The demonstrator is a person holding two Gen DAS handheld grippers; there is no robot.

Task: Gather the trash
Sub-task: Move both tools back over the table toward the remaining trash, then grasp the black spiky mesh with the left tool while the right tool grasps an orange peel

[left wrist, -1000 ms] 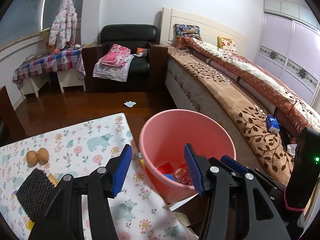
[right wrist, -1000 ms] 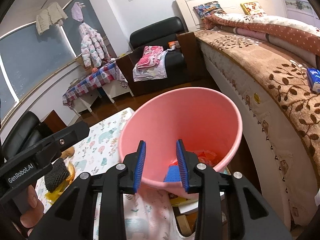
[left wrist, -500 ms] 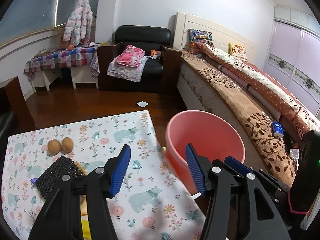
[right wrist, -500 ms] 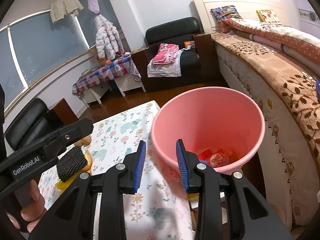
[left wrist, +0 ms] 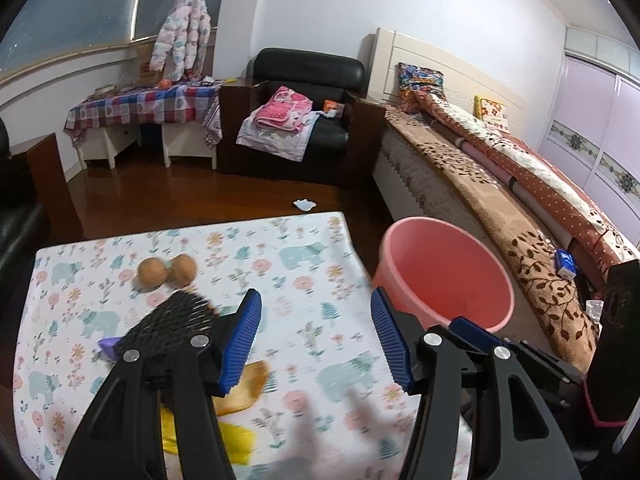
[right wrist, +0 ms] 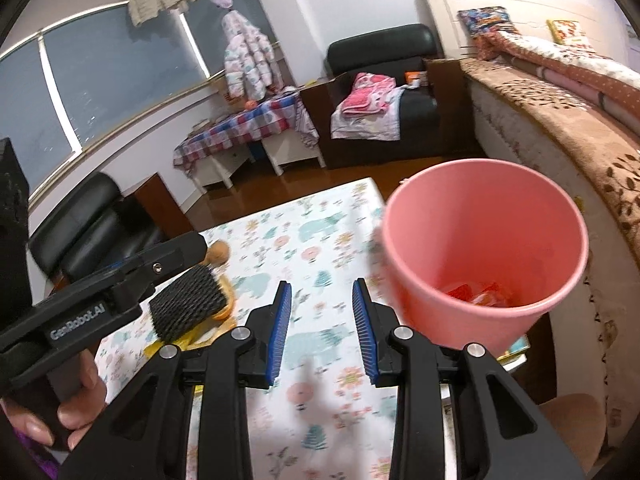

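Observation:
A pink bin (left wrist: 444, 276) stands off the right edge of the floral table (left wrist: 280, 272); it also shows in the right wrist view (right wrist: 484, 248) with red wrappers (right wrist: 476, 294) at its bottom. My left gripper (left wrist: 316, 336) is open and empty above the table. My right gripper (right wrist: 322, 328) is open and empty, left of the bin. On the table lie two brown round items (left wrist: 166, 272), yellow and orange trash (left wrist: 240, 396) and a small purple piece (left wrist: 105, 347), partly hidden by my left gripper's finger.
A bed (left wrist: 500, 184) runs along the right beyond the bin. A black armchair (left wrist: 304, 108) with clothes and a checked side table (left wrist: 140, 108) stand at the back. White scrap (left wrist: 305, 203) lies on the wooden floor. A black chair (right wrist: 92, 232) is left.
Both grippers have pulled back and left from over the bin to over the table. The right gripper's jaws have opened wider. The bin now sits to the right in both views.

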